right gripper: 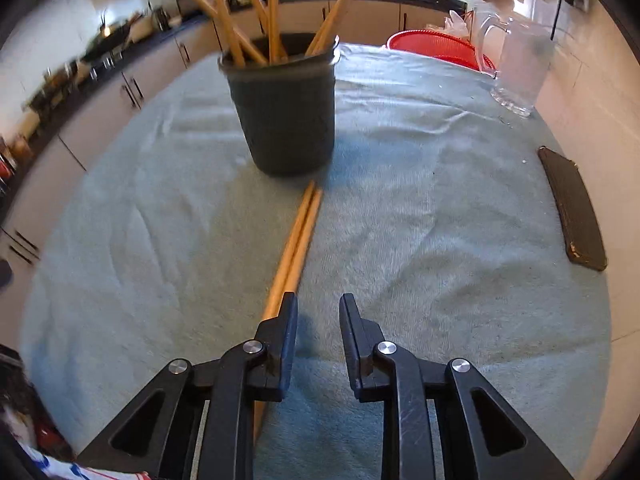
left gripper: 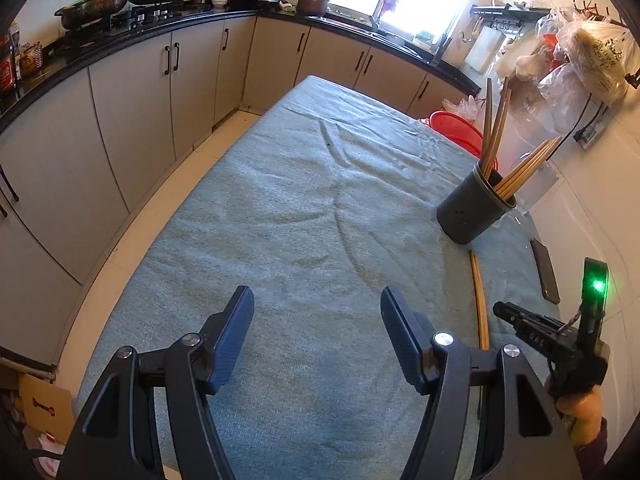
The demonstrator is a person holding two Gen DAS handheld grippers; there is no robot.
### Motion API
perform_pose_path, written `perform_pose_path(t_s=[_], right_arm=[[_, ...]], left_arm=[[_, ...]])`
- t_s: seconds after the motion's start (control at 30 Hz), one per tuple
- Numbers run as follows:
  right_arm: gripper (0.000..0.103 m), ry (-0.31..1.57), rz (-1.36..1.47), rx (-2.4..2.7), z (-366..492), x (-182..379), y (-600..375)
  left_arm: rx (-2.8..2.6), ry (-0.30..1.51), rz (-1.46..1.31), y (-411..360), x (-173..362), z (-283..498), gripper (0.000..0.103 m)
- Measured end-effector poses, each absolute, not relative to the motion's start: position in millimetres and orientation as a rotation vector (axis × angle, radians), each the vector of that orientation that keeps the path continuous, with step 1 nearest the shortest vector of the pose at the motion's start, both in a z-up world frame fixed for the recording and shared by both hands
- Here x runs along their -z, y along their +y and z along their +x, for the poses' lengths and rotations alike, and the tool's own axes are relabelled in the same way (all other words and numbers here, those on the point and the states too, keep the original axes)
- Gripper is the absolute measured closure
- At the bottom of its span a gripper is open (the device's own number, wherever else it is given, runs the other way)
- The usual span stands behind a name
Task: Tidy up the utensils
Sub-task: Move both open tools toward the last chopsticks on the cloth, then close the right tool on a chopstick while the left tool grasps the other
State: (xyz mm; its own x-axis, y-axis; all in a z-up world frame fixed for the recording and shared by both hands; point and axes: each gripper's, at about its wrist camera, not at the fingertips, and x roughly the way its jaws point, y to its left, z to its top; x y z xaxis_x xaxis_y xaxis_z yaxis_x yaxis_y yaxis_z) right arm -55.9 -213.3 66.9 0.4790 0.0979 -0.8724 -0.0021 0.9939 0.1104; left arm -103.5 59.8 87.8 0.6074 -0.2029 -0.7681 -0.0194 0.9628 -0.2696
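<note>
Right, we've got the last pair of chopsticks (right gripper: pixel 298 236) lying flat on the cloth-covered counter (right gripper: pixel 420 208), tips touching the base of the dark holder (right gripper: pixel 286 116) w/ the rest already inside. Our right tool (right gripper: pixel 318 308) sits narrow, empty, pair just left of its gap; shift left, straddle both, pinch near mid-length. Left tool (left gripper: pixel 318 300) is wide, empty, ready to steady the holder.

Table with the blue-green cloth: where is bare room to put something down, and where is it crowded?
The cloth is bare from the dark holder across to the edge facing the cabinets. The wall side is crowded: holder, pair of chopsticks, dark flat case, glass jug, red basket.
</note>
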Motion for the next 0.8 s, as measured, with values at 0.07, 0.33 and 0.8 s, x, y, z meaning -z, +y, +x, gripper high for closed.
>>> perform_pose_path(t_s=[0.07,0.33,0.8], right_arm=[[0.08,1.107,0.065,-0.045,-53.0,-62.1,-209.1],[0.08,1.079,-0.043,-0.11,-54.0,-64.0,-149.2],[0.078,1.105,-0.126,-0.216,-41.6,-54.6,-129.1]], left_arm=[[0.102,0.913,-0.265,62.2,-87.0,-104.1,0.038],[0.095,0.928,-0.292,69.1,-80.6,-106.2,0.038],[0.117,0.947,-0.288,58.0,-71.0,-108.9,0.038]])
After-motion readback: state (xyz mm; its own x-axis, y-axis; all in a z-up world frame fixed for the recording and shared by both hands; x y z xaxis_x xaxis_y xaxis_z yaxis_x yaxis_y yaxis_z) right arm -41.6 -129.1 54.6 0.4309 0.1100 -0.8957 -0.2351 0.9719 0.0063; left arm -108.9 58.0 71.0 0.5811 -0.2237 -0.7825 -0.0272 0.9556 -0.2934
